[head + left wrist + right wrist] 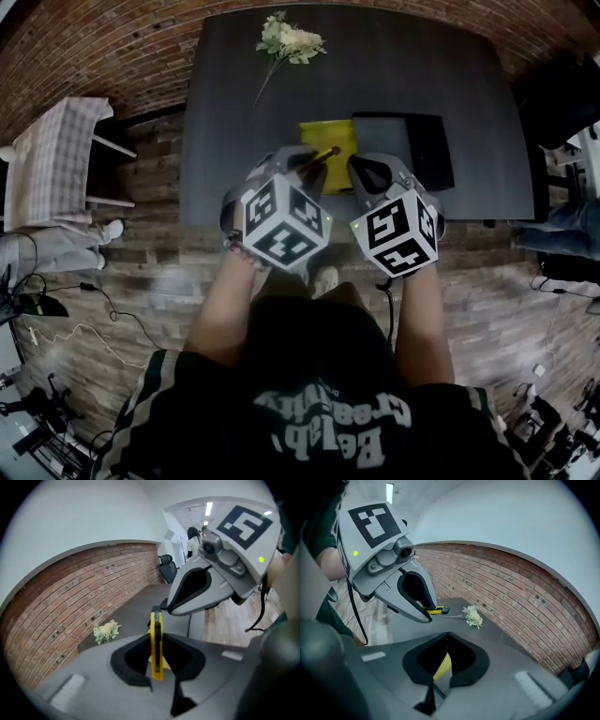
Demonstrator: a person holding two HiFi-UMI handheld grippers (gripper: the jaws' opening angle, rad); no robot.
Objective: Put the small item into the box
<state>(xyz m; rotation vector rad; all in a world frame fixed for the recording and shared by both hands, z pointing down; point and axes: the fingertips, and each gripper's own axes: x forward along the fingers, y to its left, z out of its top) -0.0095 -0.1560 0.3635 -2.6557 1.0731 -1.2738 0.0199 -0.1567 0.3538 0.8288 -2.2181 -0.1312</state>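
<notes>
With left tongs pinching the yellow utility knife lengthwise and right tongs pressed together empty, aim ahead-right for the dark box, by the worktop's near edge.

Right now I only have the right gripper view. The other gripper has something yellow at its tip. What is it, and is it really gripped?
Observer: A yellow box cutter. The left gripper view shows it upright between the jaws of the left gripper, clamped on both sides.
Operator: I can't find the box. Is there one?
Observer: Yes. The head view shows a grey and black box on the table, right of a flat yellow pad.
Operator: Is the cutter over the box?
Observer: No. From the head view its tip appears over the yellow pad, left of the box.
</notes>
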